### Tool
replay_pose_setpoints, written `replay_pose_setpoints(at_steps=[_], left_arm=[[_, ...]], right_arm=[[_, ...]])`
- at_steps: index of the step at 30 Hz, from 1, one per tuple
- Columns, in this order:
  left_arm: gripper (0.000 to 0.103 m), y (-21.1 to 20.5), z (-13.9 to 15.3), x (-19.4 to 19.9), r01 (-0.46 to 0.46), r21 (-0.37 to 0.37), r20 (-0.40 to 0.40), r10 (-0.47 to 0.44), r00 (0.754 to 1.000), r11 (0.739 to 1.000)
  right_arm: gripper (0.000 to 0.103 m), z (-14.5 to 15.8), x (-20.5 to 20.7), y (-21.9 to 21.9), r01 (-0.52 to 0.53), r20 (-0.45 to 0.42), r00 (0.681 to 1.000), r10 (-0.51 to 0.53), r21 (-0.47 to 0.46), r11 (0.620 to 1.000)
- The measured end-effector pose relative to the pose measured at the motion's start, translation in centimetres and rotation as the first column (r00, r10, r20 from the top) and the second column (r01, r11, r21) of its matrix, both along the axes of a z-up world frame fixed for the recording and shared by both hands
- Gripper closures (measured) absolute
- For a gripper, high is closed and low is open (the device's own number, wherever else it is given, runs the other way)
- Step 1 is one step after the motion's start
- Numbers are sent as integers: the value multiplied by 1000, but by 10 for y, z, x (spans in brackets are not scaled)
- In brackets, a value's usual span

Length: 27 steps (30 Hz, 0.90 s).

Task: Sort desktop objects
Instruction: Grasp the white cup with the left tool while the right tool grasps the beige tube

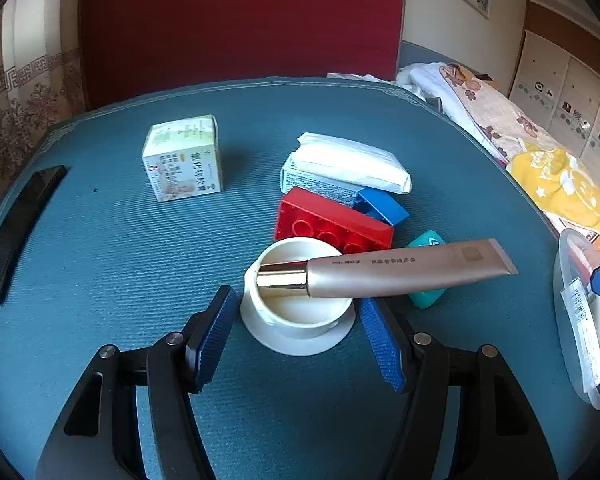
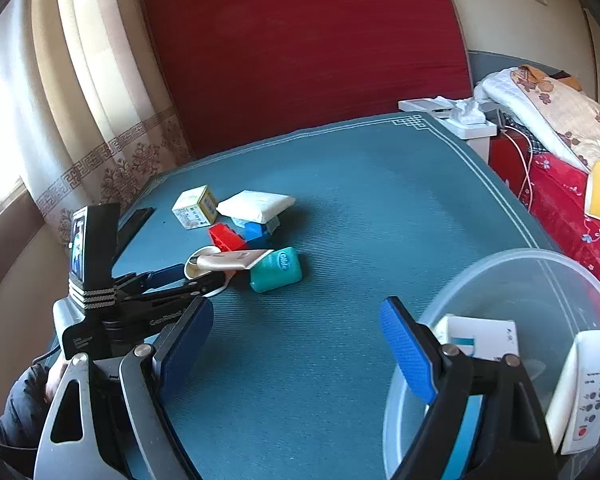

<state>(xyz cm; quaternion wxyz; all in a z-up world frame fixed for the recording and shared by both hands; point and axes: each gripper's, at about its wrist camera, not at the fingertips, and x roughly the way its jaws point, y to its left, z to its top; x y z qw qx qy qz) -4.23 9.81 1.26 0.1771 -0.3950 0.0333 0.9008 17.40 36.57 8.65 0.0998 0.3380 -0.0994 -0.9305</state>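
A white round cup (image 1: 300,322) stands on the teal mat (image 1: 120,260), and a rose-gold tube (image 1: 400,270) lies across its rim with the cap inside. My left gripper (image 1: 297,300) is open, one blue pad on each side of the cup, neither pressing on it. Behind the cup lie a red brick (image 1: 328,220), a blue brick (image 1: 382,204), a teal case (image 1: 428,296), a white packet (image 1: 352,162) and a small printed box (image 1: 184,158). My right gripper (image 2: 298,308) is open over bare mat with nothing between its fingers. It stands beside a clear bowl (image 2: 500,272).
The clear bowl holds a white remote (image 2: 580,384) and a white box (image 2: 484,336). A black flat object (image 1: 20,224) lies at the mat's left edge. A red board (image 2: 300,48) stands behind the table and a bed with bedding (image 2: 560,112) lies to the right.
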Motion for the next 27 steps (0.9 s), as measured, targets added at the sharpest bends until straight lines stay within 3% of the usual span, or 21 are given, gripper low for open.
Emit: replay_pose_setpoints(at_steps=[9, 10, 11, 21, 27], left_arm=[[41, -6, 0, 3, 15, 29, 2, -15, 1000, 999], [49, -5, 0, 5, 22, 29, 0, -22, 1000, 999], [48, -5, 2, 8, 38, 30, -11, -38, 999, 999], [48, -5, 7, 45, 134, -45, -46, -136, 990, 990], [48, -1, 8, 68, 215, -133, -94, -229, 969, 967]], right_arm=[[15, 0, -7, -17, -40, -1, 999, 40, 21, 999], [15, 1, -7, -19, -43, -2, 999, 43, 23, 999], [15, 1, -7, -21, -48, -3, 999, 48, 26, 998], [15, 7, -3, -36, -105, -21, 994, 106, 49, 993], [15, 1, 0, -49, -182, -10, 983, 183, 69, 981]])
